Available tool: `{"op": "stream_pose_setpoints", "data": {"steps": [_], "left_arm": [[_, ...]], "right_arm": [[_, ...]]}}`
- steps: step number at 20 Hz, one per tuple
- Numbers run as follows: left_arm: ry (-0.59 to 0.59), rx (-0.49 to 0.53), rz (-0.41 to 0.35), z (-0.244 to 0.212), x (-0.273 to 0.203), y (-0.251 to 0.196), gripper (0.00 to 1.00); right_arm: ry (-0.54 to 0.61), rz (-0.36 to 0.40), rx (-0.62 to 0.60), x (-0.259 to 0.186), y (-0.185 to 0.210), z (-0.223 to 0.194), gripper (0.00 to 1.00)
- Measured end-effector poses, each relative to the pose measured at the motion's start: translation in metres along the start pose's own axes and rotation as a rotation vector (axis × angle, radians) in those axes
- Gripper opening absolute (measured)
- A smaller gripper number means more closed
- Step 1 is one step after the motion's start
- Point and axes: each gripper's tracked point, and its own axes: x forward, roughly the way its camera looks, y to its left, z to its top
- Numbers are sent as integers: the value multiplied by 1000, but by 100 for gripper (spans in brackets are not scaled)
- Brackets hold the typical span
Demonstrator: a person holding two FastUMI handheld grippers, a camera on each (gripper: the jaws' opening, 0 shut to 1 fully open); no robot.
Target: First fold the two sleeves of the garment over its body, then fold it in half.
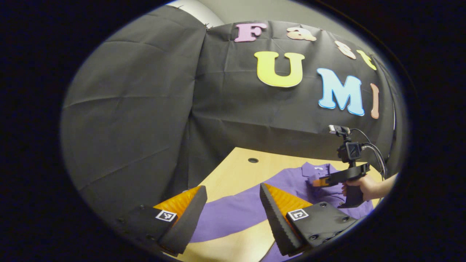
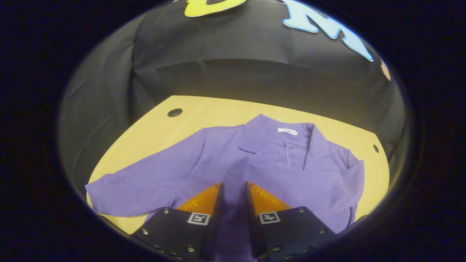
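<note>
garment point(image 2: 262, 171): plain purple, white neck label | table point(image 2: 153, 131): pale yellow wood | booth wall point(image 1: 138, 109): black

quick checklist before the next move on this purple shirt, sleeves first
1. Right sleeve folded over the body: ok, it lies across the shirt's right side.
2. Left sleeve folded: not ok, it stretches out flat toward the table edge.
3. Left gripper ready to grasp: ok, open, hovering over the left sleeve.
4. Right gripper free of cloth: cannot tell; its fingers stand close together over the shirt body, and a pinch is not visible.
5. Shirt lying flat, collar up: ok.
6. Half fold: not ok, not yet done.
</note>
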Motion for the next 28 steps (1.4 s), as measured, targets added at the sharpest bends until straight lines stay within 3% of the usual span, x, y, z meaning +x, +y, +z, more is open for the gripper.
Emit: {"op": "stream_pose_setpoints", "data": {"steps": [2,3,6,7,16,21,28], "left_arm": [[0,-2,16,-4,-1,0,93],[-7,-4,23,-4,-2,-1,93],[-17,6,64,-7,-1,4,93],[-14,5,77,-9,-2,6,93],[94,-8,265,-70,-9,65,93],[186,-62,378,-109,-1,93,93],[326,-167,452,-171,36,126,94]], "right_arm": [[-27,17,-3,-15,1,4,40],[-44,22,-5,-24,1,6,62],[-104,34,-5,-57,-2,14,81],[-128,33,1,-71,-4,17,95],[-356,-24,-21,-218,-43,17,96],[-417,-120,-43,-283,-89,-2,96],[-405,-149,17,-321,-120,-29,96]]}}
